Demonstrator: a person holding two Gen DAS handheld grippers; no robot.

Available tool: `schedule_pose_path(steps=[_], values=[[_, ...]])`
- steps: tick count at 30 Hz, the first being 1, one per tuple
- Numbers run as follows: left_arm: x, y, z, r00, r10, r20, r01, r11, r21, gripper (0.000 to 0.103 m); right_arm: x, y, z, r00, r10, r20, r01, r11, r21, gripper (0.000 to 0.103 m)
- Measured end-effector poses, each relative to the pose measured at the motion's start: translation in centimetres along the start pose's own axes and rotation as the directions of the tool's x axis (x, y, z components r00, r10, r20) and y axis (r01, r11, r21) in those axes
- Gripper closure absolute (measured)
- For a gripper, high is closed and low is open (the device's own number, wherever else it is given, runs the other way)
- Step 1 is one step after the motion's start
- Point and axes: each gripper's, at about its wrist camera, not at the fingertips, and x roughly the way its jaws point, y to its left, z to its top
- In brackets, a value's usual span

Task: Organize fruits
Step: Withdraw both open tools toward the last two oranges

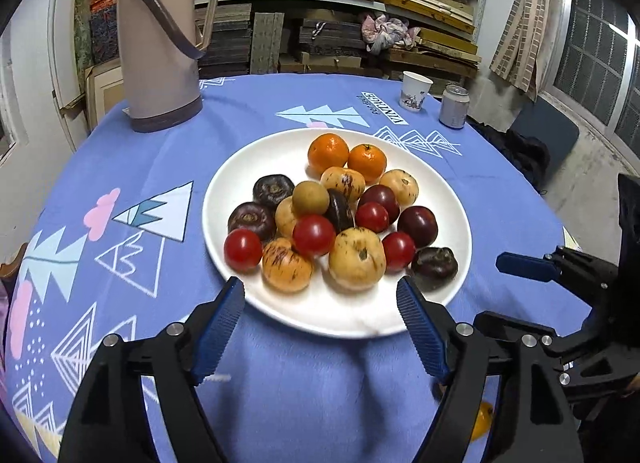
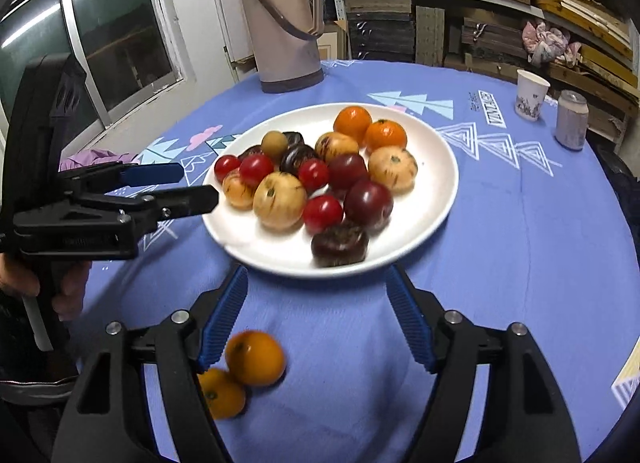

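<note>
Early in the job, by my read. Most of the fruit sits mixed on the white plate (image 1: pixel 448 283) in the middle of the counter (image 1: pixel 300 403): two tangerines (image 1: pixel 346 155) at the far rim, red cherry tomatoes (image 1: pixel 314 235), dark purple fruits (image 1: pixel 434 263), yellow-orange speckled fruits (image 1: pixel 356 259) and one small tan round fruit (image 1: pixel 311 197), all touching in one heap with no grouping by kind.

Only two orange fruits (image 2: pixel 240 371) are off the plate. They lie on the blue cloth near you, touching each other, just beside your right gripper's left finger. They look like the start of a sorted group. Everything else is left to sort.

Your left gripper (image 1: pixel 320 323): fingers spread wide, nothing between them. The tips hang over the plate's near rim; I can't tell if they touch it. No fruit held.

Your right gripper (image 2: pixel 316 311): fingers also released, gap empty. The upper orange fruit is blurred and sits just below the left finger pad (image 2: pixel 224 315); contact unclear, but not gripped.

The thermos, paper cup and can stand at the far side, well apart from the plate.
</note>
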Motion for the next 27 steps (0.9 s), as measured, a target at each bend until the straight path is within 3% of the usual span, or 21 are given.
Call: schedule_pose_path(steps=[6, 11, 27], values=[[-1.2, 0.4, -0.9, 1.0, 0.013, 0.006, -0.013, 1.0, -0.014, 0.024, -0.7, 0.7, -0.8, 1.0, -0.008, -0.002, 0.008, 1.0, -0.001, 0.032], [-1.7, 0.9, -1.8, 1.0, 0.027, -0.001, -0.027, 0.999, -0.039, 0.018, -1.1, 1.2, -1.2, 1.0, -0.012, -0.007, 0.012, 1.0, -0.008, 0.032], [-1.5, 1.1, -6.3, 0.994, 0.063, -0.092, -0.065, 0.998, -0.024, 0.016, 1.3, 4.2, -3.3, 0.994, 0.005, -0.106, -0.007, 1.0, -0.017, 0.031]])
